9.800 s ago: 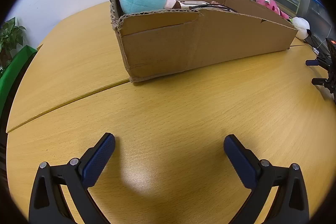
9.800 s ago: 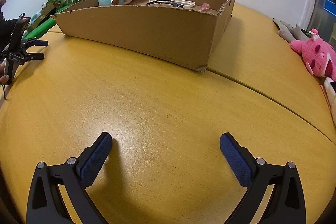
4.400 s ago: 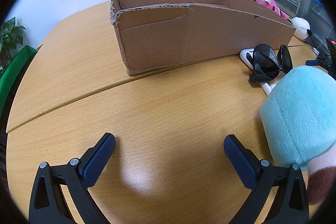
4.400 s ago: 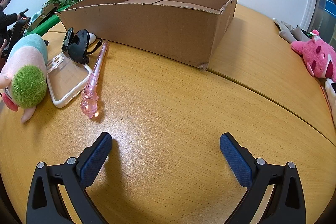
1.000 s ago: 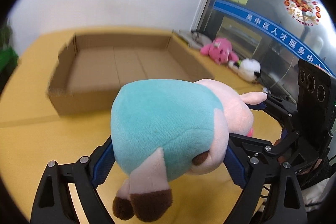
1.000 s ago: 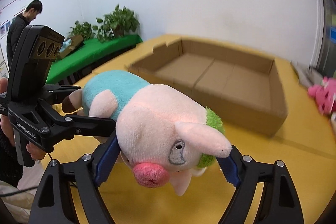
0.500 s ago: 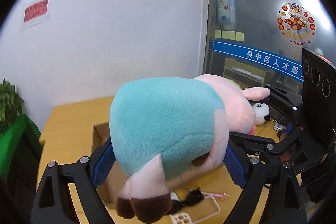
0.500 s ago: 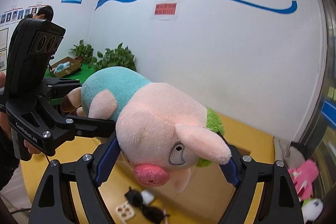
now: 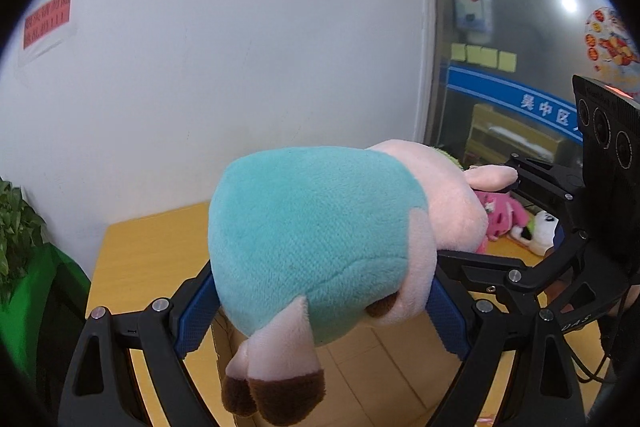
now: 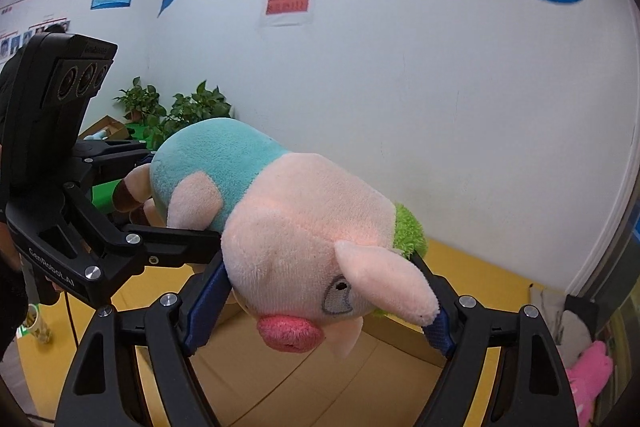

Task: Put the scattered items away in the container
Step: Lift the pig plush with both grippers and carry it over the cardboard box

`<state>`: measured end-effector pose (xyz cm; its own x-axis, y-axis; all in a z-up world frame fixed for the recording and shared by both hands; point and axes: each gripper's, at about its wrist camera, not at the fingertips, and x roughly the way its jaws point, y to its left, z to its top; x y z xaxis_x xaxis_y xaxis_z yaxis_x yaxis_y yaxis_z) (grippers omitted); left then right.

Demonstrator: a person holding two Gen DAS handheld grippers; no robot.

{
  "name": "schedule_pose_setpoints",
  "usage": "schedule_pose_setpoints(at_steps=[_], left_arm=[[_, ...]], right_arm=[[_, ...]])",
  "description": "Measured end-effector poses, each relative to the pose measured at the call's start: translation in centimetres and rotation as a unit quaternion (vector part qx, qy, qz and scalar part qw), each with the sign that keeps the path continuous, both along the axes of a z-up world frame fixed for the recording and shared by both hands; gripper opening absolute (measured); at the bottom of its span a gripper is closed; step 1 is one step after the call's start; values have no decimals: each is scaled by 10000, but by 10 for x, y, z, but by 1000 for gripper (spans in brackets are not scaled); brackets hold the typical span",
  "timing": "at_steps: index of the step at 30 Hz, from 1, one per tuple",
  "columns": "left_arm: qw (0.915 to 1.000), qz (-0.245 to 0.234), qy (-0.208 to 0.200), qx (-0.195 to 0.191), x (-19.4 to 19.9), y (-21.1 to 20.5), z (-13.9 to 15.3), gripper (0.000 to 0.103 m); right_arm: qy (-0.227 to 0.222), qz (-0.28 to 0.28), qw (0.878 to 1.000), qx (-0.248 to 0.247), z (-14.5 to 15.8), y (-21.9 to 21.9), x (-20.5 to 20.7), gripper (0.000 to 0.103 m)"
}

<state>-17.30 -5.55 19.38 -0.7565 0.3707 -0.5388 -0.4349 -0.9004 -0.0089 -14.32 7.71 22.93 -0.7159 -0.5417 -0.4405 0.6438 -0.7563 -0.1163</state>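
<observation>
A plush pig (image 9: 312, 227) with a teal body, pink head and green tuft hangs in the air, held at both ends. My left gripper (image 9: 320, 311) is shut on its teal rear, blue pads pressed into both sides. In the right wrist view, the right gripper (image 10: 322, 311) is shut on the pink head of the pig (image 10: 296, 227). The two grippers face each other across the toy. Below it lies the brown cardboard box (image 9: 380, 367), whose floor (image 10: 280, 379) shows bare under the pig.
The yellow wooden table (image 9: 132, 239) runs back to a white wall. A pink plush (image 9: 504, 215) and a white plush (image 9: 536, 231) lie at the far right. Potted plants (image 10: 176, 111) stand at the left, and a person's dark clothing (image 10: 8, 287) fills the left edge.
Both grippers have risen with the pig between them and moved over the box. The sunglasses and phone case seen below half a second ago are out of view.
</observation>
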Motion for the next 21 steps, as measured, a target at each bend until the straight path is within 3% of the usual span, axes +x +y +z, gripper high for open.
schedule_pose_setpoints(at_steps=[7, 14, 21], left_arm=[[9973, 41, -731, 28, -81, -14, -92, 90], [9892, 102, -1460, 47, -128, -32, -180, 90], [9809, 319, -1917, 34, -151, -44, -218, 90]], right_arm=[[-727, 20, 9973, 13, -81, -15, -92, 85], [-1427, 76, 9895, 214, -172, -34, -148, 85], [-1830, 188, 9826, 236, -223, -53, -175, 84]])
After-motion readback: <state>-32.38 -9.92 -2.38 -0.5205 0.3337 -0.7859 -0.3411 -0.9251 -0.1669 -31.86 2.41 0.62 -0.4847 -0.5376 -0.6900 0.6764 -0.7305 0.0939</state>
